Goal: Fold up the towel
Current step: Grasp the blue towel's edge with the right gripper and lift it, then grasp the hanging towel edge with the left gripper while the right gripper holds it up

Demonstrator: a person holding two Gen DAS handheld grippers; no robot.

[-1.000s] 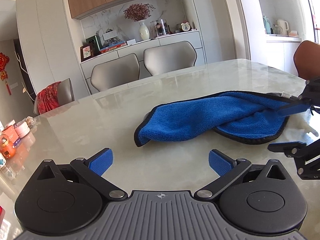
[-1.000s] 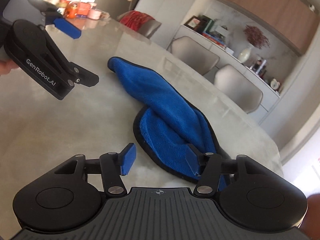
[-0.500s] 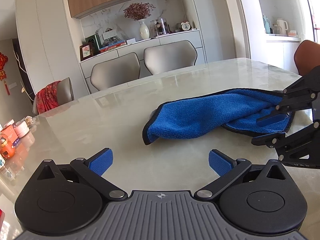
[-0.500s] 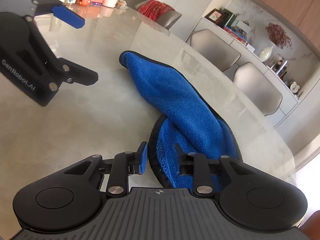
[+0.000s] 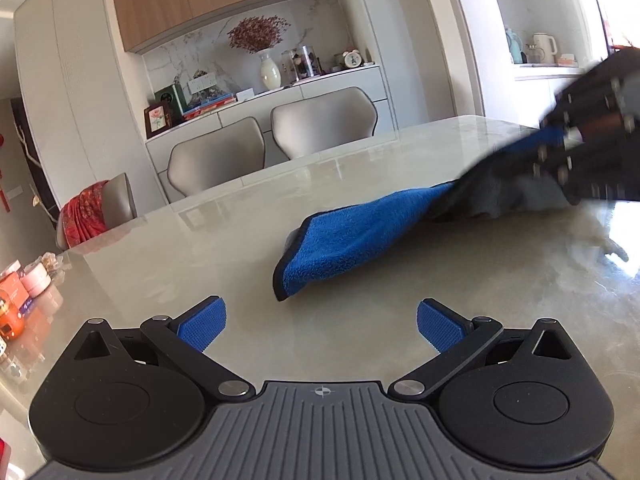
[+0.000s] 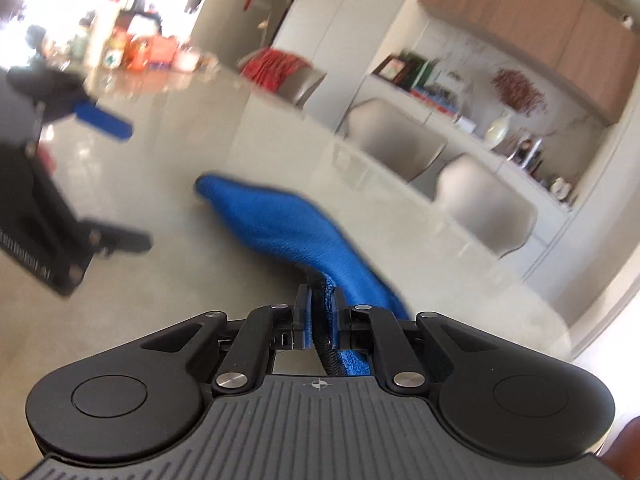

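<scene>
Between claw point(image 6: 319, 306) pads — towel point(image 6: 280, 224) lengthwise

Both wrist views look low across the table point(image 5: 360, 168), sharing the towel point(image 6: 280, 224).

Towel's point(image 5: 344, 248) far end and right gripper point(image 5: 576, 148) motion-blurred, gripper cut by frame edge.

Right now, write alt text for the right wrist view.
The right gripper, jaws shut, pinches the black-trimmed edge of a blue towel trailing across a pale table. The left gripper hangs open at left, blurred.
</scene>
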